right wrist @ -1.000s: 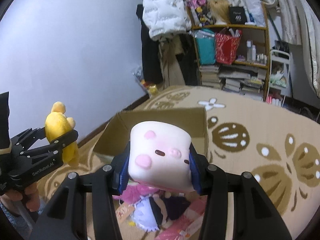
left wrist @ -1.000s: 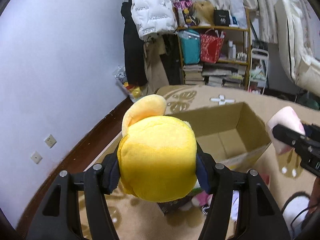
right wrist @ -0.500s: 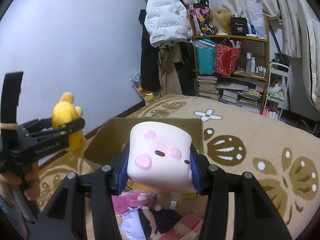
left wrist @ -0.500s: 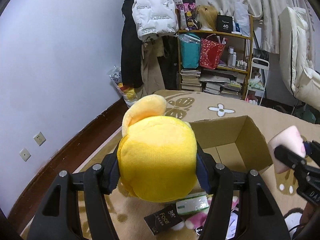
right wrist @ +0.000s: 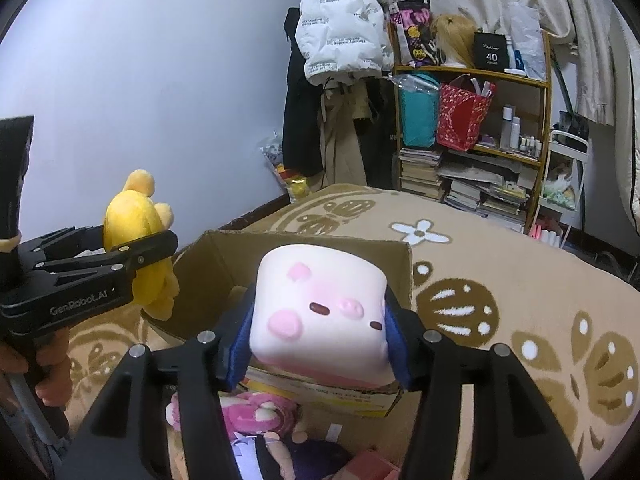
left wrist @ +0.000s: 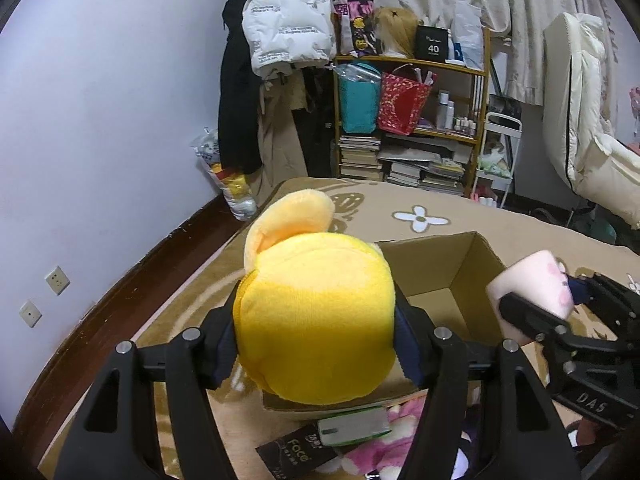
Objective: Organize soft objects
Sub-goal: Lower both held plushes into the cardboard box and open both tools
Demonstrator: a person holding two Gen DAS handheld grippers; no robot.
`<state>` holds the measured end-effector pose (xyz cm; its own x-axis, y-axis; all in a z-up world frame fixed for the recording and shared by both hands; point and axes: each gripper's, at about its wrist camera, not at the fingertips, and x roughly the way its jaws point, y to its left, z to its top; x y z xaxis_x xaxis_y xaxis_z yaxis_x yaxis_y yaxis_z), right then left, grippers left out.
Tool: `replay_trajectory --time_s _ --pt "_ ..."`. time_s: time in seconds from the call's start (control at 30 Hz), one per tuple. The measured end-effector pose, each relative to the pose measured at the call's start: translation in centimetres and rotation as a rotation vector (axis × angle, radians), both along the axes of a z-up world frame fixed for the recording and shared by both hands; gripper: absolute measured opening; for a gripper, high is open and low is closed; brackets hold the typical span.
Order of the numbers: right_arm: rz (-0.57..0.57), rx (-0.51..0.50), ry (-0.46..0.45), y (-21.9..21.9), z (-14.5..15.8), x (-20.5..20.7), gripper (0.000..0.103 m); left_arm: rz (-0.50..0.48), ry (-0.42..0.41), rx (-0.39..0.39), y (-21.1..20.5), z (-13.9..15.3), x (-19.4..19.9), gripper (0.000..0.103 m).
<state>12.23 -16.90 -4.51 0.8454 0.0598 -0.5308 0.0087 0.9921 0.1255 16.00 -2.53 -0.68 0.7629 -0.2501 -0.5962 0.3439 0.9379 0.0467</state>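
Note:
My left gripper is shut on a yellow plush toy and holds it in the air in front of an open cardboard box on the carpet. My right gripper is shut on a white-and-pink cube plush, held above the box's near edge. The left gripper with the yellow plush shows at the left of the right wrist view. The right gripper with the pink plush shows at the right of the left wrist view.
A pink plush, a dark-haired doll and a black packet lie on the patterned carpet below the grippers. A cluttered shelf, hanging coats and a white chair stand at the back.
Both grippers have risen and tilted up with their plush toys still held. The box now sits lower in both views, and the right gripper is nearer the left one.

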Motion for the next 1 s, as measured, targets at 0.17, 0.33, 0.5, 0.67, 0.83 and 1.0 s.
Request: replay_trajectory --time_s 0.17,0.33,0.5,0.67,0.83,1.0 --pt "0.007 -0.02 0.029 0.2 -0.8 0.8 0.063 -0.018 0.012 0.014 -0.5 -0.2 0.1 0.067" --pt "0.01 -0.033 0.042 0.1 -1.4 1.5 0.066 -0.015 0.031 0.001 -0.4 -0.7 0.5 0.074" --pt "0.017 -0.036 0.047 0.2 -1.5 1.4 0.075 -0.001 0.018 0.015 -0.3 -0.6 0.3 0.082" --pt "0.002 -0.019 0.015 0.1 -0.9 0.9 0.089 0.035 0.004 0.007 0.5 -0.4 0.1 0.098" --pt "-0.01 -0.01 0.025 0.0 -0.7 0.5 0.102 0.093 0.013 0.003 1.5 -0.4 0.6 0.102" --pt "-0.021 -0.013 0.036 0.0 -0.6 0.1 0.103 0.126 0.005 0.01 2.5 -0.1 0.6 0.102"
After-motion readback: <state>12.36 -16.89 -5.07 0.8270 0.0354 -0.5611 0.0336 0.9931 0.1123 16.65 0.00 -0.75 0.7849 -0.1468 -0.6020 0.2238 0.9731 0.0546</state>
